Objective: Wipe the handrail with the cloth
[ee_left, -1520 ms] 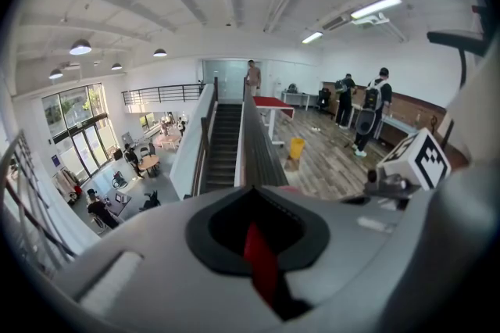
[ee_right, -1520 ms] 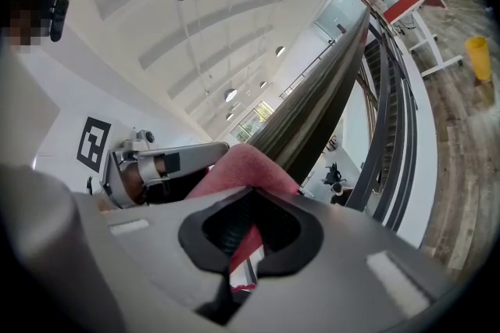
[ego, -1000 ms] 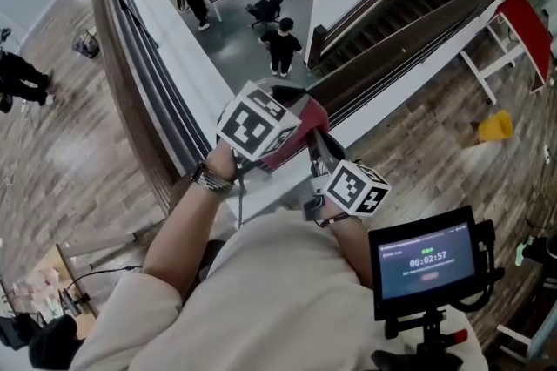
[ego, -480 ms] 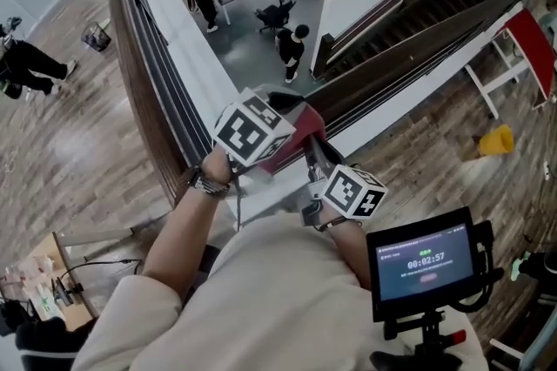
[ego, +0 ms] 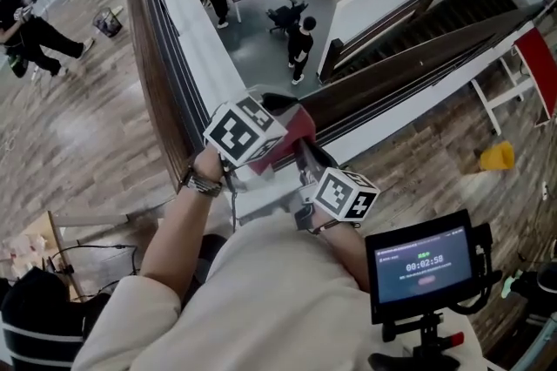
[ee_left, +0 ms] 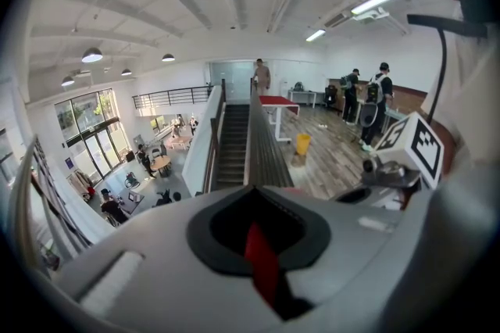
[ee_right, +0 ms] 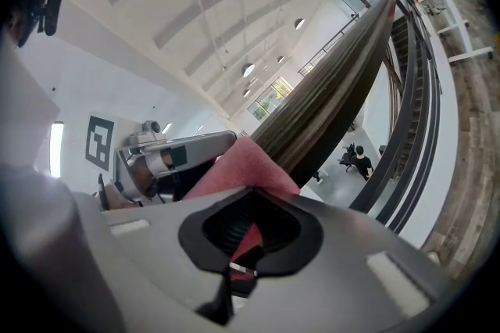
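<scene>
The dark wooden handrail [ego: 155, 56] bends at a corner; the red cloth [ego: 294, 125] lies draped over it there. The left tool [ee_left: 260, 249] and the right tool [ee_right: 244, 241] each pinch an edge of the cloth, jaws pressed together on it.

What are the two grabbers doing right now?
Left gripper: shut on the red cloth.
Right gripper: shut on the same red cloth.

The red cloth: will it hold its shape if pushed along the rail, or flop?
Probably floppy: the red cloth bunches into folds at the handrail between the left gripper and right gripper, both shut on it. Likely light, since two jaw pinches carry it; its fuzzy-looking surface should drag rather than slide.
</scene>
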